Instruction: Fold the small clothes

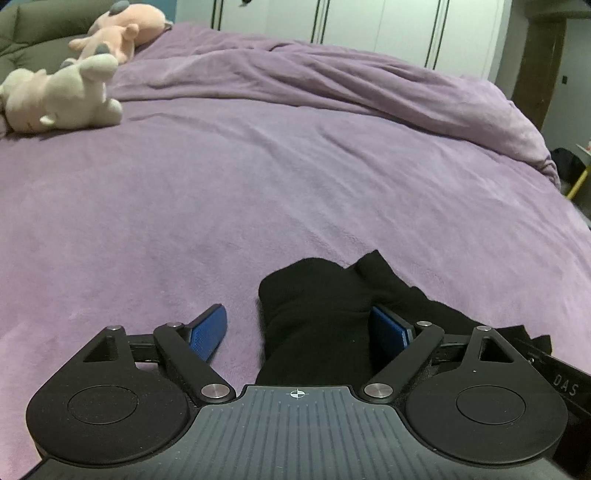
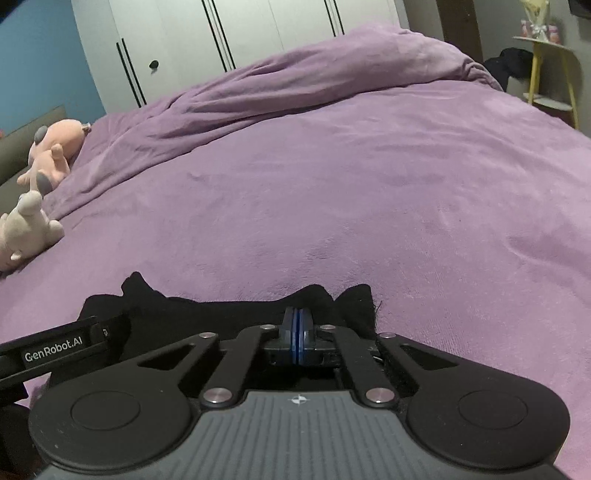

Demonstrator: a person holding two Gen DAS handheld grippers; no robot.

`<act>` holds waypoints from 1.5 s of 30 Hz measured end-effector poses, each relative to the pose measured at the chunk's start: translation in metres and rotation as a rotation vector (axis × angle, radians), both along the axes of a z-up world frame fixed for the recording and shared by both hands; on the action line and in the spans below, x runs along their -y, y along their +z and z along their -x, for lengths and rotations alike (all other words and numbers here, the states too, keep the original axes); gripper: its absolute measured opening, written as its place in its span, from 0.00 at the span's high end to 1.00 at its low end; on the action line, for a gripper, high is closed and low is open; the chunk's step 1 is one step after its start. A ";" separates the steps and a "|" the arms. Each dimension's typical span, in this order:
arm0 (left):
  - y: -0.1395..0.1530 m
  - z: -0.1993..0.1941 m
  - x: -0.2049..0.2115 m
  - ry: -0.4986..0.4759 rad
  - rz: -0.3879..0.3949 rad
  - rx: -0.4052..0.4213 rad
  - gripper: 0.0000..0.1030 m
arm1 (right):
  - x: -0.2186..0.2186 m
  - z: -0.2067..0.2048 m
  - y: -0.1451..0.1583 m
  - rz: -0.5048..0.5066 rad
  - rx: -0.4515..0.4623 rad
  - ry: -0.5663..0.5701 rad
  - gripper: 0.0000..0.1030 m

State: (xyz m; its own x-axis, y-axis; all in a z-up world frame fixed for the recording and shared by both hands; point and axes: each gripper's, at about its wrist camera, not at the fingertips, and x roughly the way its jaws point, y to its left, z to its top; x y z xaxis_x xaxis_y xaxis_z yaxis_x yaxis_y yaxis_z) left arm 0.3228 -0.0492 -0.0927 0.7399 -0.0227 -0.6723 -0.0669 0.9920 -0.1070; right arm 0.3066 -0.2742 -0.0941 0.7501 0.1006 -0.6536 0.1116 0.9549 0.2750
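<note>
Black garment (image 1: 317,314), a small dark piece of clothing that may be a sock or similar, lies bunched on the purple bedcover (image 1: 258,184) at the near edge of the bed, directly ahead of both tools. Left wrist view: the left gripper (image 1: 299,332) stands with its jaws wide; the blue pad on the picture's left rests clear over bare cover, while the one on the right sits against or just beside the cloth, and the bulk of the garment lies between them without being pinched. Two plush toys, one cream (image 1: 59,96) and one pink (image 1: 118,29), lie well apart at the far left and play no part. Right wrist view: the right gripper (image 2: 297,332) has its jaws fully together, the two blue pads meeting with no visible gap; the garment's (image 2: 221,314) ragged edge rises just beyond and around the tips, so a thin layer is probably caught, though the frame does not prove it. Assessment: the step in hand appears to be securing two points of the piece before spreading or folding it. Recommended practice: confirm the right-hand pinch holds a single edge and not a wad; bring the left jaws down on a distinct corner or hem, not the thick middle; close only when cloth is well between the pads; then draw the two points apart to flatten the piece on the cover before any fold. Risk noted: black fabric hides layers, so a doubled grab is likely.
</note>
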 end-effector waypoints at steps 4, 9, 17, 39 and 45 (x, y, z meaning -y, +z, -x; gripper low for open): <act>0.010 0.017 -0.001 -0.020 -0.031 -0.061 0.15 | -0.005 0.033 0.016 0.014 -0.012 0.055 0.90; 0.021 0.062 -0.012 -0.046 -0.044 -0.102 0.15 | 0.005 0.119 0.036 0.056 0.028 0.115 0.87; 0.031 0.152 -0.055 -0.061 0.159 -0.159 0.16 | 0.074 0.190 0.032 -0.248 -0.123 0.072 0.43; 0.032 0.174 -0.071 -0.052 0.221 -0.311 0.45 | 0.042 0.200 0.051 -0.165 -0.199 0.023 0.74; 0.034 0.177 -0.064 -0.057 0.155 -0.318 0.45 | 0.018 0.194 0.079 -0.005 -0.094 0.040 0.70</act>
State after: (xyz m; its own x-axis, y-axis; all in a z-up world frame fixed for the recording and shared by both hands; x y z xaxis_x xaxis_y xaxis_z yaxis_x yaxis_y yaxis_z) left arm 0.1459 0.0144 -0.0591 0.4885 -0.1779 -0.8543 -0.0660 0.9687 -0.2394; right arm 0.1130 -0.2923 -0.0153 0.6810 0.1326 -0.7202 0.0989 0.9578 0.2698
